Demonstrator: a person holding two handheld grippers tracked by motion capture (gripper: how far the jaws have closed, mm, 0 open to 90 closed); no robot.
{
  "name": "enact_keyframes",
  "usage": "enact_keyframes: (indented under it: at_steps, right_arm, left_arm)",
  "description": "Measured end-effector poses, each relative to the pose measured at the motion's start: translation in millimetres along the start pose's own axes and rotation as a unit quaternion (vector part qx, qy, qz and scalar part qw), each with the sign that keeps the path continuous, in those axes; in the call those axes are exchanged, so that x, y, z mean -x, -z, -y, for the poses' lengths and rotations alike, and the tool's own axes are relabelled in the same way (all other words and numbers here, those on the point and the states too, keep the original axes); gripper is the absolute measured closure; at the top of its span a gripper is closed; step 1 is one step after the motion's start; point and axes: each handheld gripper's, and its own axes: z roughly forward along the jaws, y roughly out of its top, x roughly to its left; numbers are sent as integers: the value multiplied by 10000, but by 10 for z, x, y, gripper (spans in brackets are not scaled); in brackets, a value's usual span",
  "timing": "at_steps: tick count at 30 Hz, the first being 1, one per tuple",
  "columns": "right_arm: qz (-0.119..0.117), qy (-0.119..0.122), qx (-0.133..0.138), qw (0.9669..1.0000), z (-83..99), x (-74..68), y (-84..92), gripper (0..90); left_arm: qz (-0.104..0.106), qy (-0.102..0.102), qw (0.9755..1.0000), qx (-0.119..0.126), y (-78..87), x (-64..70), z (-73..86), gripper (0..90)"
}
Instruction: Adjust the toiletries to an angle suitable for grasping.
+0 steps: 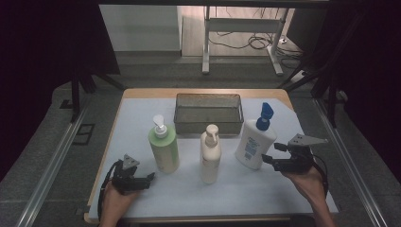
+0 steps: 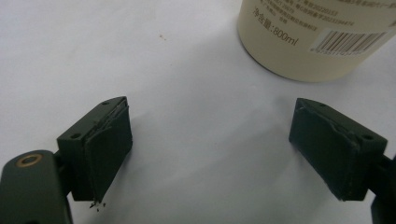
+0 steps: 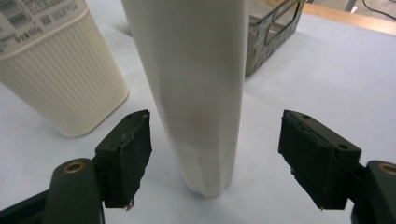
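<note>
Three bottles stand in a row on the white mat (image 1: pixel 137 118): a green pump bottle (image 1: pixel 164 147), a cream pump bottle (image 1: pixel 210 155) and a white bottle with a blue cap (image 1: pixel 254 141). My right gripper (image 1: pixel 273 153) is just right of the white bottle, open. In the right gripper view the white bottle (image 3: pixel 196 93) rises between and just beyond the jaws of that gripper (image 3: pixel 217 140), and neither pad touches it. My left gripper (image 1: pixel 150 177) lies low at the front left, open and empty. Its own view has this gripper (image 2: pixel 210 140) over bare mat, with the cream bottle's base (image 2: pixel 317 42) ahead.
A dark mesh basket (image 1: pixel 208 112) stands behind the bottles at the back middle of the table; its corner (image 3: pixel 271 32) is in the right gripper view, with the ribbed cream bottle (image 3: pixel 60 70) at left. Metal rails run along both table sides.
</note>
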Motion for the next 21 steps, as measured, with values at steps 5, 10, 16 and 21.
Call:
enact_keyframes:
  at_steps: [5,10,16,21]
  right_arm:
    - [-35,43,76,10000,-119,10,-54,237]
    - [-51,111,98,9999,-194,-14,-93,234]
    - [-164,121,89,9998,-277,-34,-155,234]
    - [-188,144,75,9997,-306,-46,-215,235]
  left_arm:
    - [1,0,10000,-1,0,0,0,132]
    - [1,0,10000,-1,0,0,0,132]
    - [-2,-1,10000,-1,0,0,0,133]
    - [-2,-1,10000,-1,0,0,0,133]
